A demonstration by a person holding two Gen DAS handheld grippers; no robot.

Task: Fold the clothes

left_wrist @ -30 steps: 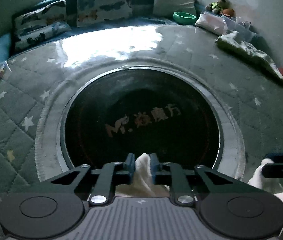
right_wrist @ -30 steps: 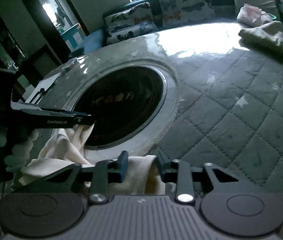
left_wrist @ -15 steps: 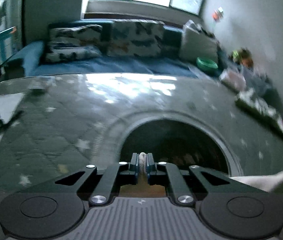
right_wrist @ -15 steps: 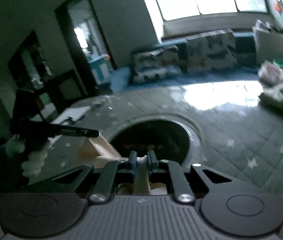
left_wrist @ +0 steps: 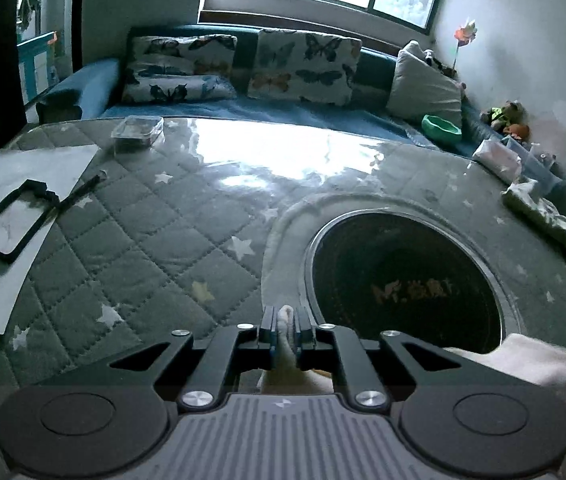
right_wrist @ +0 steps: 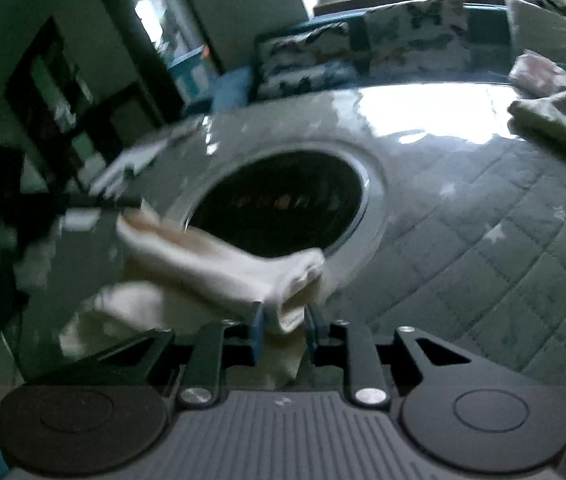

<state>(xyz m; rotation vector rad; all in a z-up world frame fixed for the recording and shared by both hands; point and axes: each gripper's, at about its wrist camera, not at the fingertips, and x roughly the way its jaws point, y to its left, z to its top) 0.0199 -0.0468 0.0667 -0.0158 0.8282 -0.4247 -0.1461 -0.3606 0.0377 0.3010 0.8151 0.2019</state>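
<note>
A cream-white garment is held up between my two grippers above the quilted table. My left gripper is shut on one corner of it, and only a small tuft shows between the pads. Another part of the garment shows at the lower right of the left wrist view. My right gripper is shut on a bunched end of the garment. The cloth stretches left from there toward the left gripper, which looks blurred. The rest of the garment hangs below, hidden.
A round dark glass inset sits in the table. A white sheet with a black frame and a clear box lie at left. A folded patterned cloth lies at right. A blue sofa with cushions stands behind.
Both grippers have lifted and tilted up, then moved apart, the left one going left. The garment is now stretched between them. The right jaws closed on the cloth.
</note>
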